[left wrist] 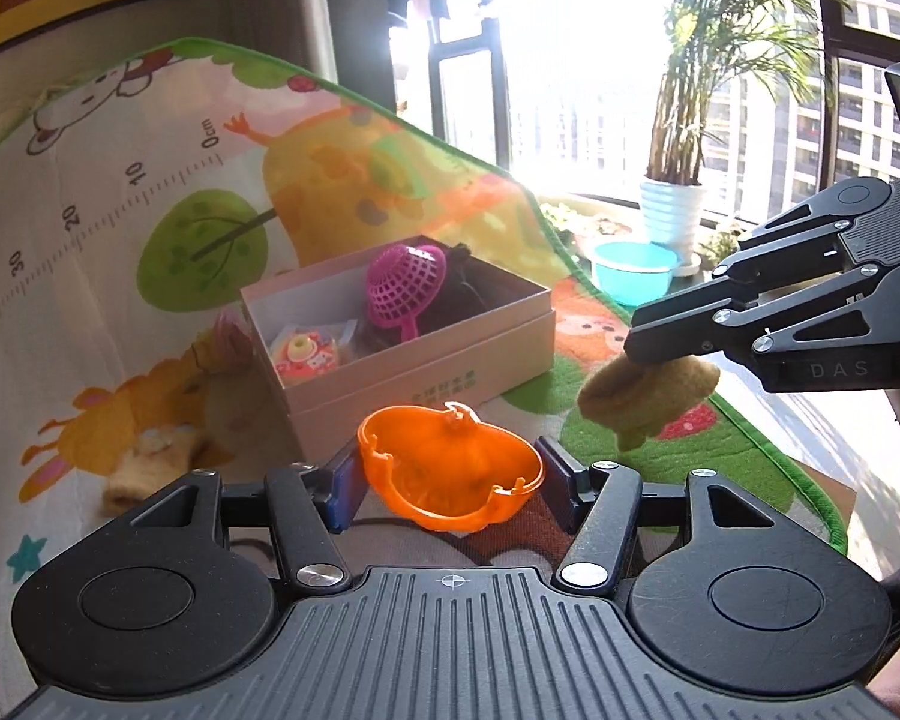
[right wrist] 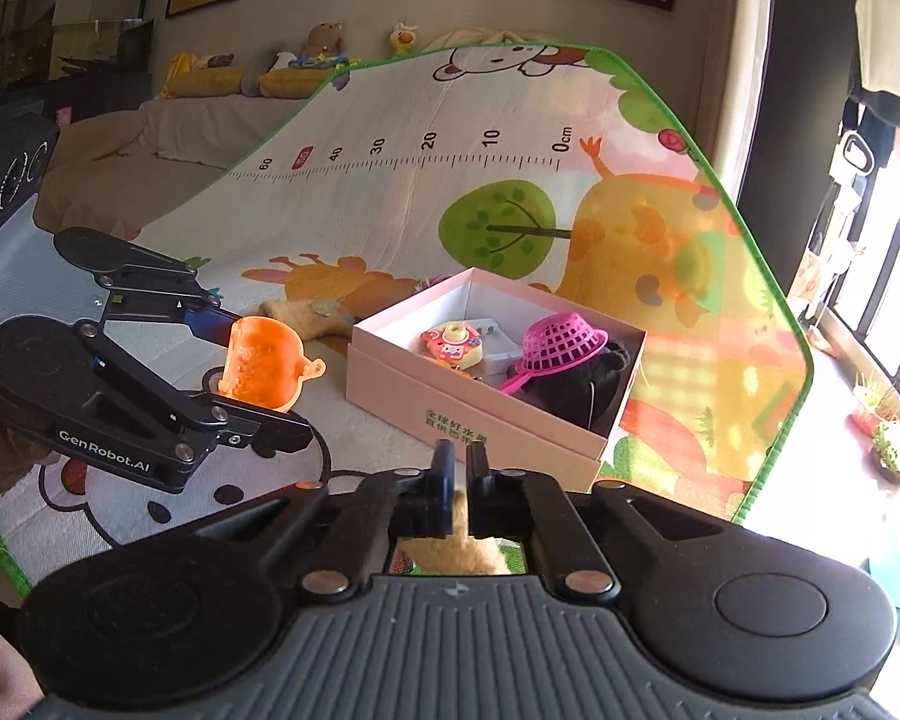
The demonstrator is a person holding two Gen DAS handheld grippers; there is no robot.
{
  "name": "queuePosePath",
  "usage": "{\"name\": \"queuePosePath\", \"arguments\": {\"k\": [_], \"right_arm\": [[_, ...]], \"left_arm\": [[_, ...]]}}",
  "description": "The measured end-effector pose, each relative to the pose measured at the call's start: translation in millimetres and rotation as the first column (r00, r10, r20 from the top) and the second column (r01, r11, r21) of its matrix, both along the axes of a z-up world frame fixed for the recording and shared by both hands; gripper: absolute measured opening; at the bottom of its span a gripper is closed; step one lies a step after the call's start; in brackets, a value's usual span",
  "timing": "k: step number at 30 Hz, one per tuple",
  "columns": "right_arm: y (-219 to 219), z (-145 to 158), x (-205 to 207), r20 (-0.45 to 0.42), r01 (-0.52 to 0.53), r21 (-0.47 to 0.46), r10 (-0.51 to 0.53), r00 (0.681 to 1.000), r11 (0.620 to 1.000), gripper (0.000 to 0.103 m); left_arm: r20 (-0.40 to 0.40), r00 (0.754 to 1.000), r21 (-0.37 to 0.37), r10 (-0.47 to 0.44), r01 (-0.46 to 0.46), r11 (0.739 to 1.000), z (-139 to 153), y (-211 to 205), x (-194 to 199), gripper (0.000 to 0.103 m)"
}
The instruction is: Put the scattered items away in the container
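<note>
My left gripper [left wrist: 450,480] is shut on an orange plastic pumpkin-shaped cup [left wrist: 450,468], held above the play mat just in front of the pink cardboard box [left wrist: 426,384]. From the right wrist view that cup [right wrist: 264,369] sits between the left gripper's [right wrist: 264,378] fingers, left of the box [right wrist: 468,414]. My right gripper [right wrist: 461,462] is shut on a tan plush toy [right wrist: 456,558], which hangs from it [left wrist: 648,396] right of the box. Inside the box lie a pink mesh basket [left wrist: 405,282], a dark plush [right wrist: 576,384] and a colourful toy [right wrist: 453,345].
Another tan plush [left wrist: 150,462] lies on the cartoon play mat [left wrist: 120,210] left of the box, with a small pink item [left wrist: 231,330] behind the box corner. Beyond the mat's green edge stand a turquoise basin [left wrist: 633,270] and a potted plant [left wrist: 672,210] by the window.
</note>
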State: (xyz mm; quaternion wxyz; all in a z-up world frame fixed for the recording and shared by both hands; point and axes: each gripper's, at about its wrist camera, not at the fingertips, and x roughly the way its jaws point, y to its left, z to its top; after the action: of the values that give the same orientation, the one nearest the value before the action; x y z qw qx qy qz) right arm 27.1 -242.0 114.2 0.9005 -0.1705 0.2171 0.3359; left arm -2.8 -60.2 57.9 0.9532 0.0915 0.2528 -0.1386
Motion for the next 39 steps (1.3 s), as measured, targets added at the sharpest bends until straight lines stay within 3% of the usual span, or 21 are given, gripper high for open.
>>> {"name": "queuePosePath", "arguments": {"k": [4,8,10,12,16,18,20,26,30,39], "right_arm": [[-3,13,13,0.017,-0.001,0.009,0.001,1.0,1.0,0.0],[-13,4,21,-0.062,-0.055,0.007,0.055,0.997,0.998,0.005],[-17,-11,19,-0.127,-0.087,-0.002,0.086,0.988,0.996,0.022],[-20,-27,14,-0.168,-0.117,-0.006,0.114,0.979,0.993,0.056],[-22,-47,1,-0.262,-0.193,0.021,0.192,0.946,0.981,0.062],[-20,-52,-8,-0.286,-0.222,0.029,0.221,0.932,0.975,0.077],[-16,-59,-16,-0.288,-0.234,0.008,0.226,0.931,0.972,0.082],[-9,-81,-25,-0.285,-0.189,-0.08,0.159,0.945,0.979,0.083],[-8,-83,-28,-0.267,-0.158,-0.091,0.129,0.955,0.983,0.068],[-4,-84,-29,-0.239,-0.121,-0.106,0.092,0.967,0.987,0.055]], "left_arm": [[0.027,0.999,0.023,-0.024,0.023,0.999,10,-2,14,0.064],[0.019,0.999,0.013,-0.035,0.035,0.999,9,1,26,0.064],[-0.009,0.999,-0.005,-0.036,0.036,0.999,3,3,28,0.064],[-0.053,0.998,-0.036,-0.033,0.031,0.999,-8,5,27,0.064],[-0.137,0.99,-0.087,-0.034,0.022,0.996,-28,5,20,0.064],[-0.168,0.985,-0.098,-0.031,0.015,0.995,-35,4,17,0.065],[-0.19,0.981,-0.104,-0.023,0.003,0.995,-41,5,16,0.065],[-0.193,0.981,-0.114,-0.004,-0.018,0.993,-44,7,7,0.07],[-0.175,0.985,-0.107,0.004,-0.023,0.994,-41,9,-1,0.078],[-0.127,0.984,-0.059,0.123,-0.131,0.99,-40,28,-2,0.093]]}}
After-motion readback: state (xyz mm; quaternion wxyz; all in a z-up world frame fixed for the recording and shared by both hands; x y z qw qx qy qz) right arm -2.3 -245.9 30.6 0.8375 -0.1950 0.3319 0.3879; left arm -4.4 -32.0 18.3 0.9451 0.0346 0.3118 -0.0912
